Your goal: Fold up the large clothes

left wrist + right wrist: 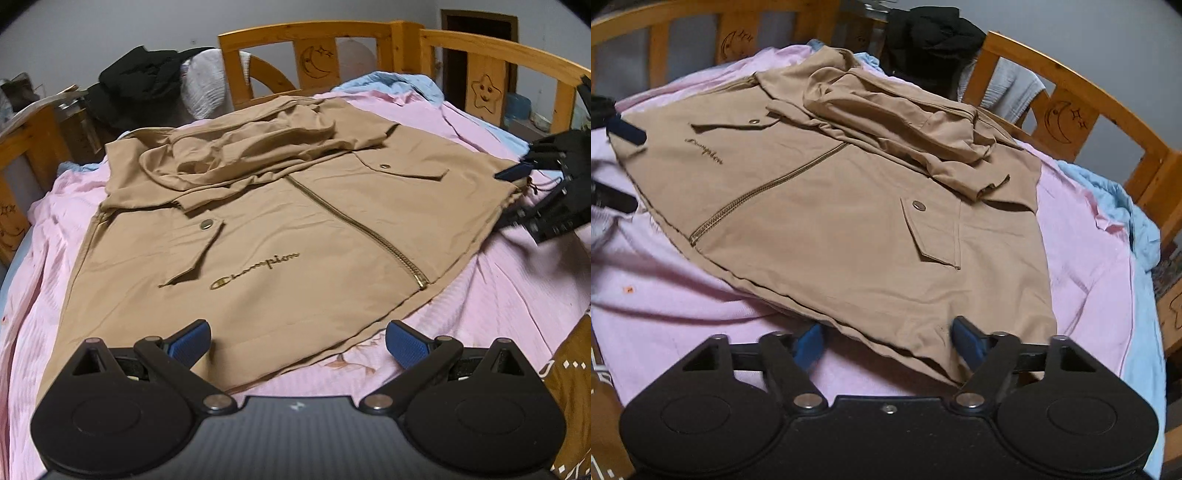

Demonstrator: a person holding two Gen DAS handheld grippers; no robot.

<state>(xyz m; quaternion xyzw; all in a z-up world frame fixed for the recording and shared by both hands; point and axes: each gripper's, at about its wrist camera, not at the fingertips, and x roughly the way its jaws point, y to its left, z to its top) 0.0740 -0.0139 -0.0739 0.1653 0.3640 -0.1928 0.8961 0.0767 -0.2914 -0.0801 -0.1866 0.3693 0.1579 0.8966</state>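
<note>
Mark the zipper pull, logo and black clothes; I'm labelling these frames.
zipper pull [420,281], left wrist view, on the metal tab at the zipper's end.
logo [255,271], left wrist view, mid-script.
black clothes [931,40], right wrist view, middle of the heap.

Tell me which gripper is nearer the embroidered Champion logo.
Left. The left gripper sits at the jacket hem just below the logo; the right gripper is at the opposite corner.

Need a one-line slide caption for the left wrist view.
Open left gripper poised at the hem of a tan jacket spread on pink bedding.
</note>
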